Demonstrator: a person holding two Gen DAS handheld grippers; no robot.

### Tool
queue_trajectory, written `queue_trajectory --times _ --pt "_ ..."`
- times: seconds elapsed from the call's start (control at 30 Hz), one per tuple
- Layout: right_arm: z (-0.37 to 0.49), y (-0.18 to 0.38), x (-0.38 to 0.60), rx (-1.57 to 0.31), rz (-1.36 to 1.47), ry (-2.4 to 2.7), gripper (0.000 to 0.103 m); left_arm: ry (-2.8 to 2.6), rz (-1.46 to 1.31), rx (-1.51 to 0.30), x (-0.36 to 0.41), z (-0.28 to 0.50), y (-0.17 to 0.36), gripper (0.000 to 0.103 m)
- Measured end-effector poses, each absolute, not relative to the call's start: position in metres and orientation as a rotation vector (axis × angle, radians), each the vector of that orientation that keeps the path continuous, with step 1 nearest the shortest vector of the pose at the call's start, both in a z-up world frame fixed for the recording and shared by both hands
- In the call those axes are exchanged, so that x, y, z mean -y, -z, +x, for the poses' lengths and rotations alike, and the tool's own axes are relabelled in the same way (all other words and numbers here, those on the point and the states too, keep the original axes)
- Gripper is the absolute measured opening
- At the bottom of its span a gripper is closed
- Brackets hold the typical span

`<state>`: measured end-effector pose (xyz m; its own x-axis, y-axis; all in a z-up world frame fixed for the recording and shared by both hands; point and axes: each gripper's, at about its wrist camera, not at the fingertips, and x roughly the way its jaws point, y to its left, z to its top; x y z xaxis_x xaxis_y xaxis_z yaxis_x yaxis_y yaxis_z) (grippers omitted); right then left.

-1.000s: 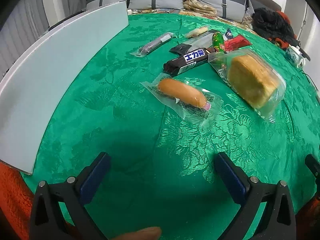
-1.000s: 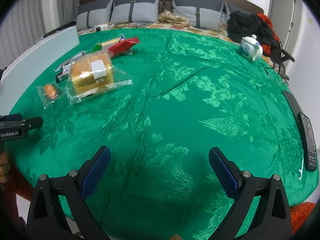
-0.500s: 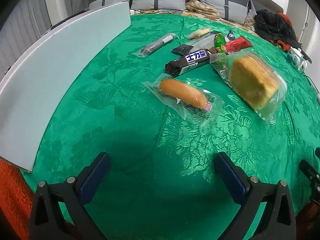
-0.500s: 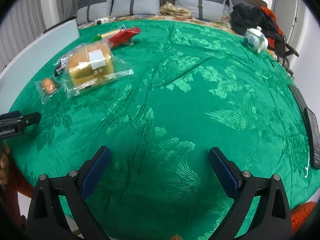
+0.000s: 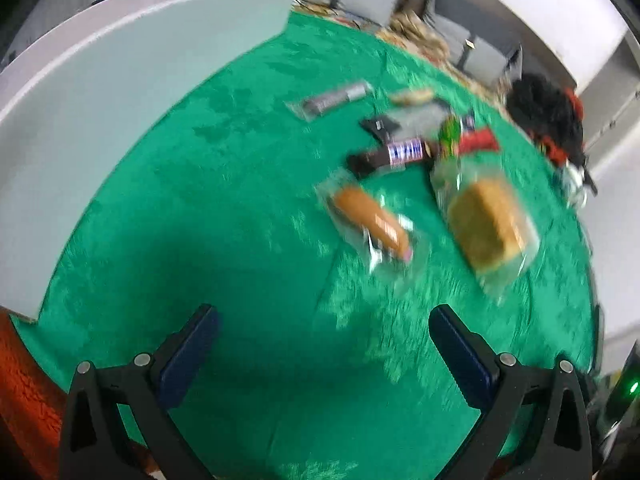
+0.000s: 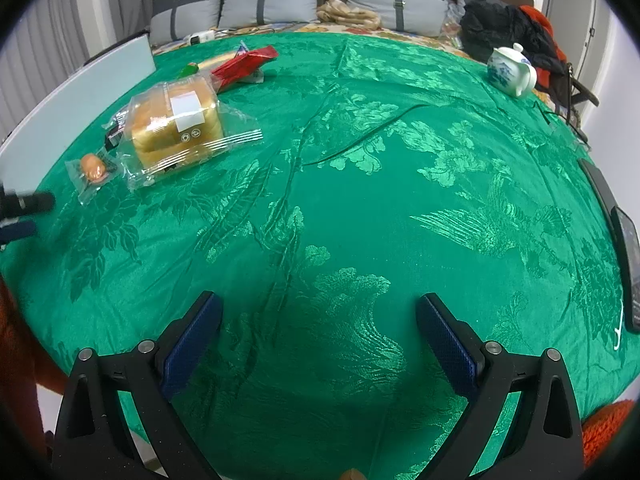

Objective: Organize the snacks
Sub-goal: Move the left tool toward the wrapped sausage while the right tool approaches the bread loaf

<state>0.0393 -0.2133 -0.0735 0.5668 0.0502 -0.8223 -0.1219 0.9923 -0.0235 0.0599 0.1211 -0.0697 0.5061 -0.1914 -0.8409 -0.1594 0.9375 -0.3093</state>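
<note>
Hovering empty, jaws apart, left gripper (image 5: 320, 344) and right gripper (image 6: 316, 330) face bagged bread (image 6: 176, 124) upper left; sausage (image 5: 372, 220) wrapper blurred.

Hardly any writing can be read. The dark chocolate bar (image 5: 390, 156) on the counter carries a blue-and-white label band, but the left wrist view is too blurred to make out its characters. In the right wrist view the bagged bread loaf (image 6: 176, 124) bears a blank white sticker and, on its front, two small round symbols, one looking like a recycling mark, with no legible words; the print on the red wrapper (image 6: 244, 62) is too small to read.
</note>
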Motion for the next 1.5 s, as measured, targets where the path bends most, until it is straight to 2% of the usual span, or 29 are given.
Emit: queue_trajectory --times 0.17,0.37,0.5,0.83,1.23,1.5 --pt "0.040 0.074 0.212 -0.962 -0.083 -0.104 0.100 0.008 -0.327 -1.053 -0.099 0.095 0.064 0.103" --pt "0.037 0.073 0.212 -0.962 -0.088 -0.111 0.100 -0.102 -0.240 -1.110 -0.073 0.133 0.083 0.103" --pt "0.035 0.073 0.212 -0.964 -0.089 -0.116 0.100 -0.136 -0.100 -1.100 -0.071 0.125 0.090 0.103" --pt "0.039 0.073 0.209 -0.970 -0.090 -0.120 0.100 -0.104 -0.117 -1.138 -0.131 0.109 0.088 0.103" --pt "0.039 0.074 0.210 -0.965 -0.088 -0.119 0.100 -0.058 -0.070 -1.118 -0.126 0.103 0.089 0.103" --pt "0.037 0.075 0.210 -0.968 -0.085 -0.116 0.100 -0.010 -0.075 -1.176 -0.133 0.106 0.087 0.103"
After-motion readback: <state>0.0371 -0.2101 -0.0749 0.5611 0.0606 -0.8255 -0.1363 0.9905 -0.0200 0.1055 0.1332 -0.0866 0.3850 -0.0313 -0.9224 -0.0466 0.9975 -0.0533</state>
